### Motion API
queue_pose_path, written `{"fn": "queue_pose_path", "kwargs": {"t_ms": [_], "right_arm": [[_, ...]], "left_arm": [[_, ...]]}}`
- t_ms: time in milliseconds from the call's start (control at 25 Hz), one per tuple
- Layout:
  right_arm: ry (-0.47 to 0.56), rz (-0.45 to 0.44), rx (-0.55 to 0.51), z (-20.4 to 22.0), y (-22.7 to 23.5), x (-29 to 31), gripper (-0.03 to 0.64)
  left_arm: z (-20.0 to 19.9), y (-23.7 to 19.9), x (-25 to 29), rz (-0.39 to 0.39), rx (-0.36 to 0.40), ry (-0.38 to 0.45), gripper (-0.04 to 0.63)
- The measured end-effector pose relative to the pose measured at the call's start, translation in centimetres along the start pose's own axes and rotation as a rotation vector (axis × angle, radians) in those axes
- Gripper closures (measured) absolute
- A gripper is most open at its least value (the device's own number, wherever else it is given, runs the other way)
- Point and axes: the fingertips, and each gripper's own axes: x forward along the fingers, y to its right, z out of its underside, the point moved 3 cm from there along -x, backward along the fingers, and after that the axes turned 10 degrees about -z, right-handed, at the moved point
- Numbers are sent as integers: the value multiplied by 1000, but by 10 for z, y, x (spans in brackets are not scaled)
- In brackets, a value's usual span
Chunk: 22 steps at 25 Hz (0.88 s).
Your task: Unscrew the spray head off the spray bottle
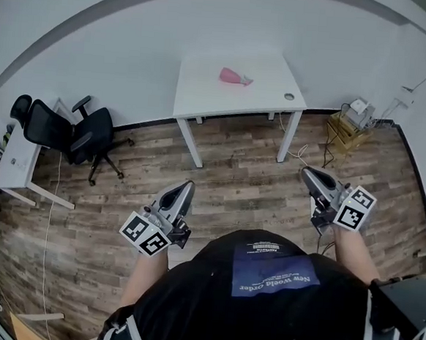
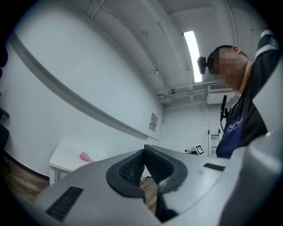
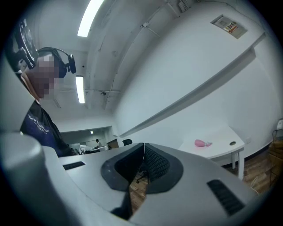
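A pink spray bottle (image 1: 235, 76) lies on its side on the white table (image 1: 204, 95) by the far wall, well away from both grippers. My left gripper (image 1: 188, 186) is held near my body over the wooden floor, its jaws shut with nothing in them. My right gripper (image 1: 306, 172) is also shut and empty, pointing toward the table. In the left gripper view the closed left gripper (image 2: 144, 150) fills the lower frame, with the spray bottle (image 2: 85, 156) small at the left. In the right gripper view the shut right gripper (image 3: 144, 145) has the spray bottle (image 3: 202, 143) far off at the right.
A small round object (image 1: 289, 97) sits near the table's right corner. A black office chair (image 1: 76, 133) stands at the left beside a white desk (image 1: 15, 166). A wooden crate (image 1: 351, 126) with a box stands by the right wall, and cables trail on the floor.
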Motion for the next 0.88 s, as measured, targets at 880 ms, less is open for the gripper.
{"fn": "queue_pose_path", "kwargs": {"t_ms": [880], "right_arm": [[-43, -59, 73, 10, 57, 133, 620]], "left_arm": [[-16, -118, 3, -98, -52, -2, 592]]}}
